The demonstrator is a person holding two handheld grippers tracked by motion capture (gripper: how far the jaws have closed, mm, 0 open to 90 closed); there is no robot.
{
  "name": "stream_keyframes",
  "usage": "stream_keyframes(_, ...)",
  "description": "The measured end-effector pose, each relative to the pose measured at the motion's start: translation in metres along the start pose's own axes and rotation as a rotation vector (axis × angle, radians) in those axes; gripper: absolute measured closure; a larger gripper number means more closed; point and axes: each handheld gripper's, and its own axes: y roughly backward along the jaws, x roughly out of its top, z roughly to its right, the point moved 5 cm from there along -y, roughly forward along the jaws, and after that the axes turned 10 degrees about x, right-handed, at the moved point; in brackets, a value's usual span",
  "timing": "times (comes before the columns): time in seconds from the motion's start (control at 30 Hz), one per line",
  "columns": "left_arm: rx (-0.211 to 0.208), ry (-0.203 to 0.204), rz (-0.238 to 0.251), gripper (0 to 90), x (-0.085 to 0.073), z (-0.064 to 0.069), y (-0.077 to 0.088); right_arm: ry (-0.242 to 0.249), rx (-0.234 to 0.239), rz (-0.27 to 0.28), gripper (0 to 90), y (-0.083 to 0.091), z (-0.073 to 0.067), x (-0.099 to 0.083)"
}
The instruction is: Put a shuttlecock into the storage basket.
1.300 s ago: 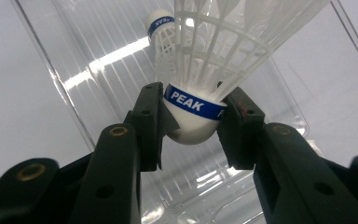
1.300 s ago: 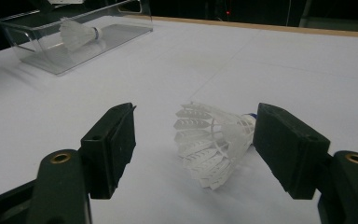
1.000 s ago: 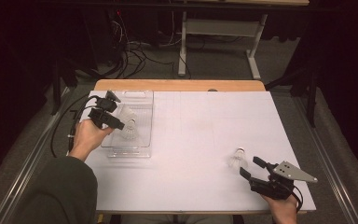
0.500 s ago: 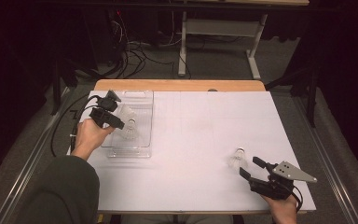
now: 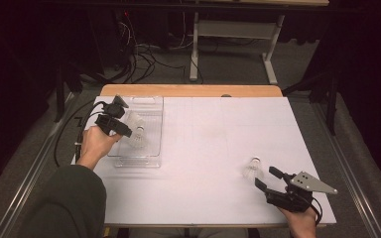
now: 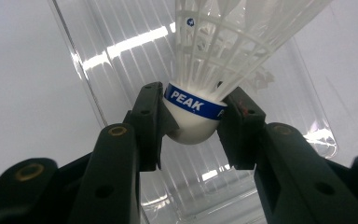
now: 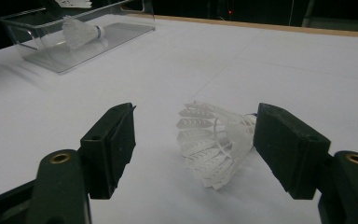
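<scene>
My left gripper [image 5: 127,118] [image 6: 193,119] hovers over the clear plastic tray [image 5: 135,162] [image 6: 89,95] at the left and is shut on a white shuttlecock [image 5: 136,121] [image 6: 205,56]. Its pads press on the round cork just below a blue band that reads PEAK. A second shuttlecock [image 5: 139,144] [image 7: 80,31] lies on its side inside the tray [image 7: 37,52]. At the near right, my right gripper [image 5: 265,177] [image 7: 194,133] stands open and low over the white sheet. A third shuttlecock [image 5: 252,168] [image 7: 216,140] lies on its side between the right pads, skirt towards the camera, touching neither pad.
A white sheet [image 5: 213,144] covers the table, with a wooden edge [image 5: 193,90] along the far side. A black cable [image 5: 62,144] trails off the left edge. Beyond the table, cables and a white frame [image 5: 228,29] stand on the dark floor.
</scene>
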Motion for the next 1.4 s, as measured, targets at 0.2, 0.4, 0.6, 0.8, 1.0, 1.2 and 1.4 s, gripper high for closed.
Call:
stream_keyframes(0.2, 0.002, 0.003, -0.001, 62.1, 0.001, -0.001, -0.001, 0.0, 0.001, 0.0, 30.1, 0.0, 0.0, 0.0)
stream_keyframes(0.4, 0.001, -0.001, 0.007, 56.1, 0.001, 0.0, -0.002, -0.002, 0.001, 0.001, 30.1, 0.0, 0.0, 0.0)
stream_keyframes(0.6, 0.005, -0.001, 0.011, 54.0, 0.001, -0.001, -0.001, -0.002, 0.001, 0.001, 30.1, 0.0, 0.0, 0.0)
stream_keyframes(0.8, 0.003, -0.004, 0.02, 50.2, 0.0, -0.001, 0.001, -0.002, 0.002, -0.001, 30.1, 0.0, 0.0, 0.0)
stream_keyframes(1.0, -0.01, -0.015, 0.028, 45.9, -0.001, 0.001, 0.003, -0.003, 0.001, -0.001, 30.1, 0.0, 0.0, 0.0)
stream_keyframes(1.2, -0.011, -0.024, 0.029, 41.6, -0.002, 0.002, 0.004, -0.003, 0.001, 0.0, 30.0, 0.0, 0.0, 0.0)
stream_keyframes(1.4, -0.01, -0.036, 0.041, 39.7, -0.003, 0.006, 0.008, 0.0, 0.003, -0.001, 30.0, 0.0, 0.0, 0.0)
